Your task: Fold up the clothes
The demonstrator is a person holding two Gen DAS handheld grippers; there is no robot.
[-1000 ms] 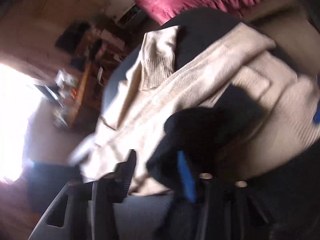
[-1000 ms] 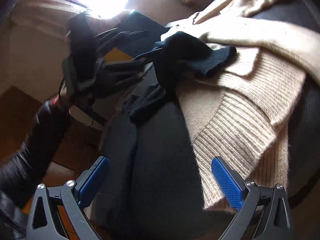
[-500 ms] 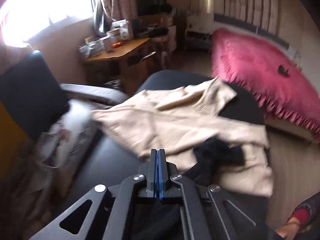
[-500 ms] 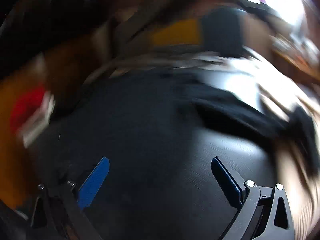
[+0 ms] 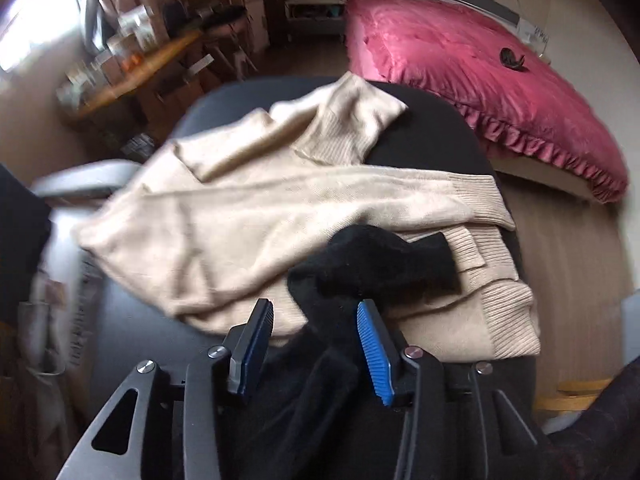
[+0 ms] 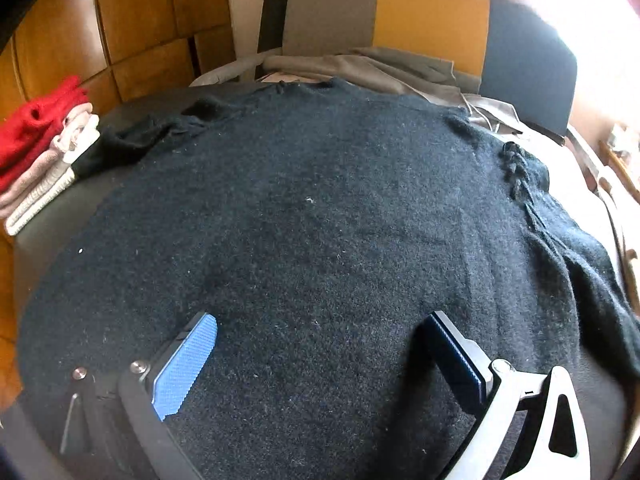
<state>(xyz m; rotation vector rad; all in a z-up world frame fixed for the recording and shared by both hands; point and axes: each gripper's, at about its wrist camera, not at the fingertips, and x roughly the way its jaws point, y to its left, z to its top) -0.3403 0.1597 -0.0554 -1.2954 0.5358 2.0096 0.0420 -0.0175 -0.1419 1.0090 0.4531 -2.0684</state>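
**Left wrist view: black sleeve between parted fingers, cream sweater behind**

On the left stands a cluttered wooden desk [image 5: 132,68] under a bright window. In the middle a cream sweater [image 5: 248,216] lies rumpled on a dark round surface [image 5: 432,140]. The left gripper [image 5: 316,316] has its fingers parted, with a black sleeve [image 5: 384,264] running between them over the cream knit; whether the pads touch it I cannot tell. To the right sits a pink bedspread [image 5: 480,64].

In the right wrist view, folded clothes [image 6: 44,148] are stacked at the left. The black sweater [image 6: 320,220] lies spread flat. The right gripper [image 6: 320,340] rests wide apart on it, holding nothing. A grey and yellow chair back [image 6: 384,20] stands behind.
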